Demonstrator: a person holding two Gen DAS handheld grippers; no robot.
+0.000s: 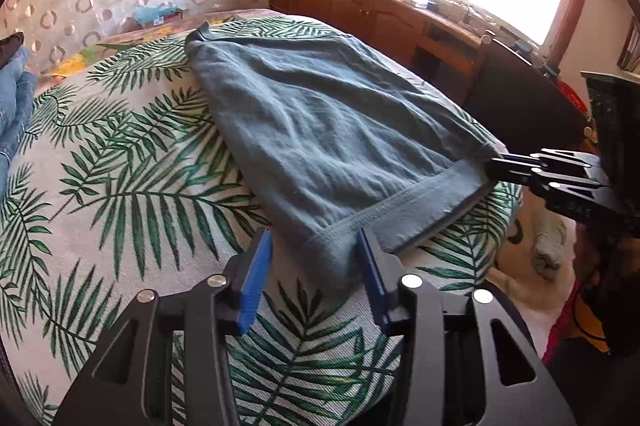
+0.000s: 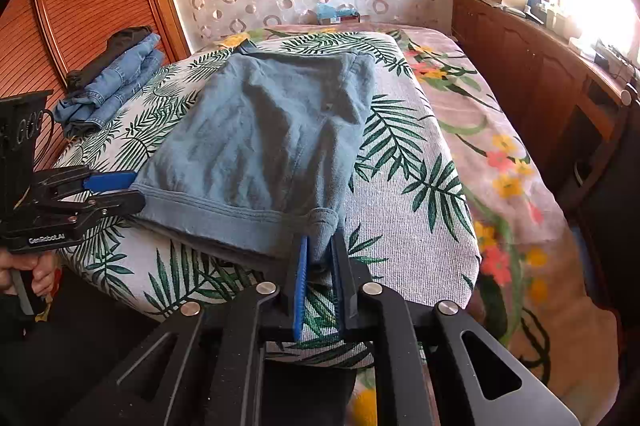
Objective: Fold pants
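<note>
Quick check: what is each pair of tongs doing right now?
Left tongs: open around the near hem corner of the blue-grey cotton pants, not yet pinching.
Right tongs: closed on the other hem corner.

Grey-blue pants (image 1: 320, 130) were laid flat, partly folded, on a palm-leaf bedspread (image 1: 120, 186), hem end toward the camera. The left gripper (image 1: 314, 268) was seen w/ its blue pads (image 1: 252, 282) set either side of the near hem corner; a gap was visible at the left pad, so no firm pinch could be confirmed. The right gripper (image 1: 494, 164) was seen closed on the hem's far corner at the bed's edge. Folded jeans (image 1: 16, 98) were noted at far left; a cluttered wooden sideboard (image 1: 360, 6) under the window.
</note>
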